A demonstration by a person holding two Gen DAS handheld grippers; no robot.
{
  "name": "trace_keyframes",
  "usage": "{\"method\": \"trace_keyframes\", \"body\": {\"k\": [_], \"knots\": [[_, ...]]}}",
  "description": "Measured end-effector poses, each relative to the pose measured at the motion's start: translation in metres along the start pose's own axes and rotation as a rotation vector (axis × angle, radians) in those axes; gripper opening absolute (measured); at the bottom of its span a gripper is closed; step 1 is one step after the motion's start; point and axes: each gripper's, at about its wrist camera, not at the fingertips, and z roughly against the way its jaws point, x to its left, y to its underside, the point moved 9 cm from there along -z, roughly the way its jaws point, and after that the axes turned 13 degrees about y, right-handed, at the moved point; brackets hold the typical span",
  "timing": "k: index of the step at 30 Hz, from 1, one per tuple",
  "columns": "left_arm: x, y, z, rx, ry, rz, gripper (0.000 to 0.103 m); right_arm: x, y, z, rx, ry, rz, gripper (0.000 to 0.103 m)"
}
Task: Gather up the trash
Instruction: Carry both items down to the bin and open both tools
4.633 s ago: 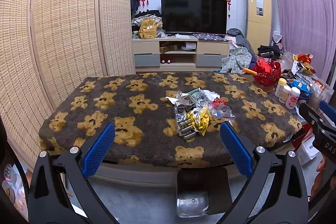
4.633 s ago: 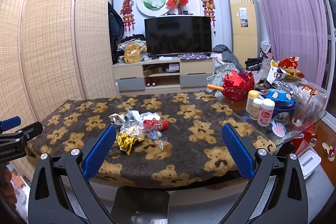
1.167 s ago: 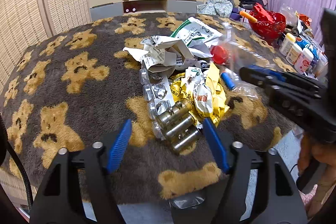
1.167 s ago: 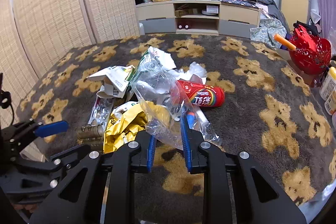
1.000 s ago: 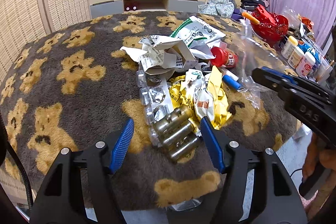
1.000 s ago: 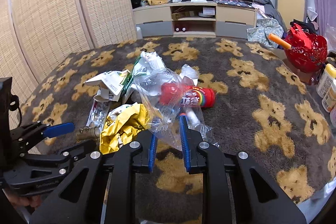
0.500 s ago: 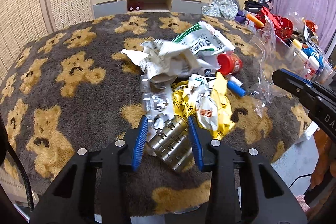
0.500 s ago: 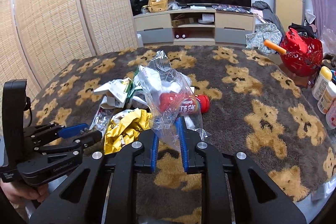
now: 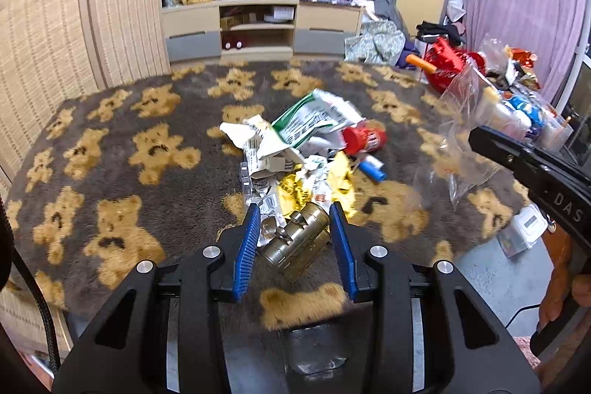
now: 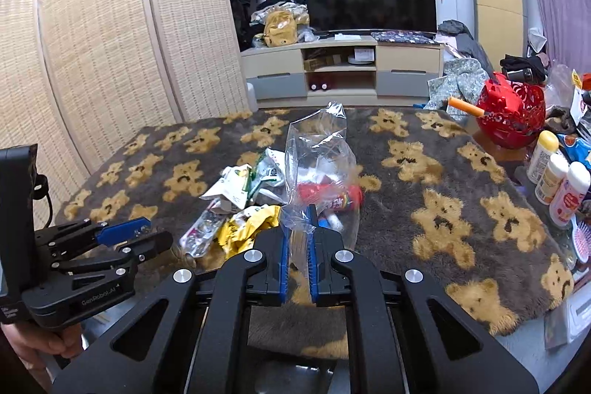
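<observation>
A pile of trash (image 9: 303, 157) lies on the bear-patterned blanket (image 9: 147, 150): white and green wrappers, a yellow foil wrapper (image 9: 295, 187), a red tube (image 9: 364, 140) and a blue-capped item. My left gripper (image 9: 295, 220) is shut on a pack of brass-coloured cylinders (image 9: 295, 242), lifted at the pile's near edge. My right gripper (image 10: 296, 228) is shut on a clear plastic bag (image 10: 317, 165) and holds it up above the pile. The bag (image 9: 461, 120) and right gripper (image 9: 476, 135) also show at the right of the left wrist view.
A red basket (image 10: 511, 115) and several small bottles (image 10: 554, 180) stand on a glass table to the right. A TV stand (image 10: 343, 71) is behind, a woven screen (image 10: 92, 43) to the left. The blanket's near edge drops to the floor.
My left gripper closed on the brass cylinders and lifted them off the blanket. My right gripper raised the clear bag higher and pulled it to the right, away from the pile.
</observation>
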Motion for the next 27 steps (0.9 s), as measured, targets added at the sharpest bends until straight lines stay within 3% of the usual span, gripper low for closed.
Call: {"method": "trace_keyframes", "body": {"k": [7, 12, 19, 27], "knots": [[-0.035, 0.02, 0.047, -0.026, 0.03, -0.032, 0.036, 0.0, 0.017, 0.056, -0.01, -0.004, -0.024, 0.01], [-0.049, 0.058, 0.057, 0.006, 0.06, -0.025, 0.036, 0.004, 0.055, 0.075, 0.043, -0.026, -0.036, 0.01], [-0.051, 0.122, 0.045, 0.085, 0.091, 0.013, 0.036, 0.013, 0.126, 0.068, 0.169, -0.053, -0.043, 0.01], [-0.038, 0.19, -0.001, 0.218, 0.107, 0.072, 0.036, 0.032, 0.188, 0.029, 0.319, -0.105, -0.036, 0.01]]}}
